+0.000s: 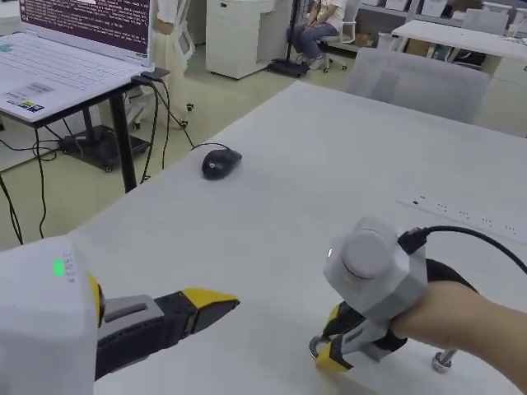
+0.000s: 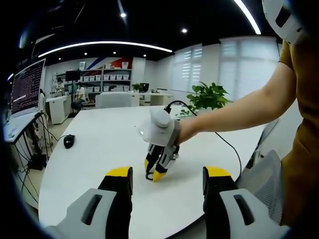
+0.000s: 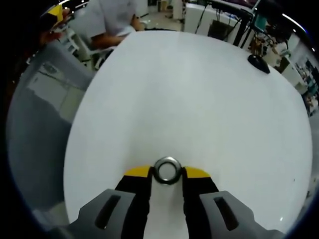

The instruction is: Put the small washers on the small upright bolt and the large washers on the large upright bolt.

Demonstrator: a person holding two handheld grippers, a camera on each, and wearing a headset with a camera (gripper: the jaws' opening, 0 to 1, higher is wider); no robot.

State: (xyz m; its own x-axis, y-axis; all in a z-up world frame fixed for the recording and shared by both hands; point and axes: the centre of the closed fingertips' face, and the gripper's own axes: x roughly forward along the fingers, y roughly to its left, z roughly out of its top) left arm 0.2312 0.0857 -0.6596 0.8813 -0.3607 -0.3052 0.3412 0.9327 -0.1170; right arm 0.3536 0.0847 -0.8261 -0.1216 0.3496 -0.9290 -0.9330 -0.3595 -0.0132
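Washer (image 3: 167,170): metal ring, likely light, rigid, slippery; clamped across its outer rim by right gripper (image 1: 333,355) fingers. Left gripper (image 2: 168,175) fingers apart, empty.

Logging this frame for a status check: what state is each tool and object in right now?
Left yellow-tipped tool: open, holding nothing.
Right yellow-tipped tool: shut on the washer, tips down at the white table.
Silver metal ring washer: pinched between the right tool's jaws.
Metal bolt: standing upright on the table.
White laptop: open, screen lit.
Black computer mouse: resting on the table.
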